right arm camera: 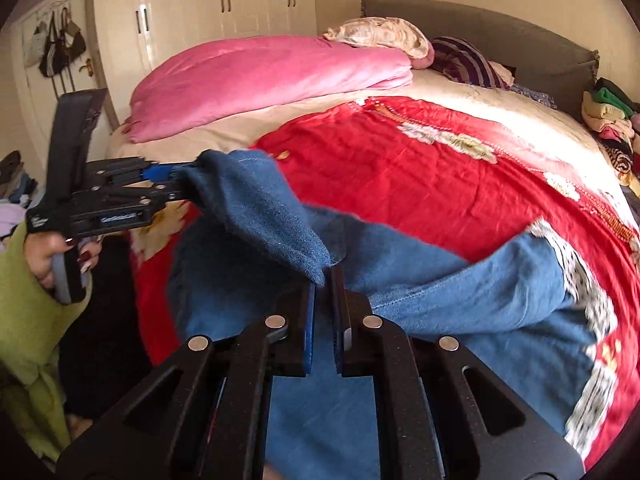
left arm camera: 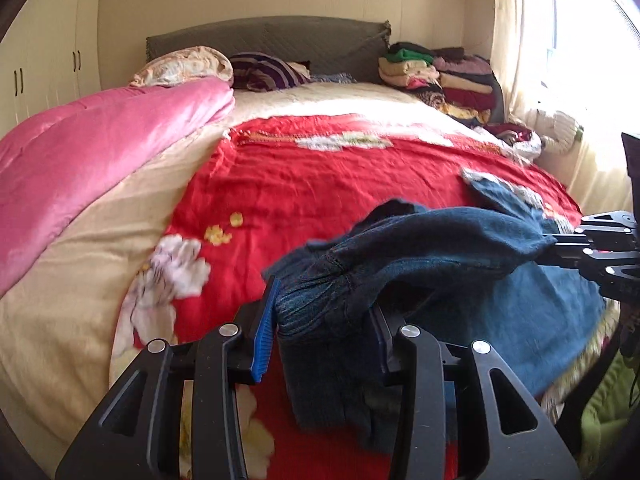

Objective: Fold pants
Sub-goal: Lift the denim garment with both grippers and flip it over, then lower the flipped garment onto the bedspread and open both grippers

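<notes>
Blue denim pants (left arm camera: 440, 248) with a black-and-white patterned trim hang stretched between my two grippers over a red flowered blanket (left arm camera: 320, 180). In the left wrist view my left gripper (left arm camera: 324, 320) is shut on a thick bunch of the denim, its blue pads against both sides. My right gripper (left arm camera: 560, 242) bites the cloth at the right edge. In the right wrist view my right gripper (right arm camera: 325, 280) is shut, a fold of the pants (right arm camera: 460, 292) pinched at its tips. My left gripper (right arm camera: 176, 182) holds the other end at the left. The lower part of the pants lies on the blanket.
A rolled pink quilt (left arm camera: 100, 140) lies along the bed's left side. Pillows and a stack of folded clothes (left arm camera: 440, 76) sit by the grey headboard (left arm camera: 268, 36). A hand in a green sleeve (right arm camera: 36, 256) carries the left gripper. Wardrobes (right arm camera: 224, 4) stand behind the bed.
</notes>
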`<state>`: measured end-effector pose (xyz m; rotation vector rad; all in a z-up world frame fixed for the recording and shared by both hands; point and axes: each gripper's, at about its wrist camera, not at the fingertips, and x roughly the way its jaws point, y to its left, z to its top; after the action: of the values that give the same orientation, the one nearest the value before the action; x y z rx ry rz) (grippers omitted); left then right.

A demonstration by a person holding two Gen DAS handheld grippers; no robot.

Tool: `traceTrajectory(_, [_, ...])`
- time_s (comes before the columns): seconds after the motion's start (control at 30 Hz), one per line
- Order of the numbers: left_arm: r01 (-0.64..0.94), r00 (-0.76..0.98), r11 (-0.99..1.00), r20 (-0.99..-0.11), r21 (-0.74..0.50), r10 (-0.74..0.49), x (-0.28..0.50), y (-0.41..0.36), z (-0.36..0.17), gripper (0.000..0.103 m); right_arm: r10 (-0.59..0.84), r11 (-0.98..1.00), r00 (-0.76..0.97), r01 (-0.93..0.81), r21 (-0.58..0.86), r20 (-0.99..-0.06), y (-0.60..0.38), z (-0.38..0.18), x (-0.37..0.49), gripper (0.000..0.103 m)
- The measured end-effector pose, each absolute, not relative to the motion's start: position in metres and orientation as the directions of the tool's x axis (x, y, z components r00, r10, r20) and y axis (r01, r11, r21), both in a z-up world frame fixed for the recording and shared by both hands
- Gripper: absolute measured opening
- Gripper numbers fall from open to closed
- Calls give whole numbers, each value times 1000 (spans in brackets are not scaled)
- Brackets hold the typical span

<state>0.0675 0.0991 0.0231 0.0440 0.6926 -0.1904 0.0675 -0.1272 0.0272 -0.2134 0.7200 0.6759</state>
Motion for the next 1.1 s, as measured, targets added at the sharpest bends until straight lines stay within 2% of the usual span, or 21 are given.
traceTrajectory(0.17, [190,711,981,-685,-30,-158,53,103,9,40,481,750,546,-661,0,-686,-118,13,35,3])
traceTrajectory(0.33, [195,677,981,-721,-20,-149,41,102,-1,43,475,746,505,-666,26,-720,-115,-7,23,3])
traceTrajectory(0.47, [193,658,981,-741,-7,-134,32,105,-5,51,479,740,503,-672,23,-720,-115,-8,15,3])
traceTrajectory(0.63, [159,654,987,-744,-38,-134,17,121,-3,51,491,733,494,-680,32,-717,-118,-8,10,3])
traceTrajectory(0.87, [157,710,986,-687,-56,-152,9,120,24,51,498,714,478,-700,28,-723,-112,-10,0,5])
traceTrajectory(1.03, [217,693,972,-687,-91,-219,31,91,25,51,490,706,452,-707,35,-746,-108,-18,-4,5])
traceTrajectory(1.1, [204,663,977,-725,-65,-187,42,83,12,51,483,707,435,-706,46,-760,-107,-23,-2,6])
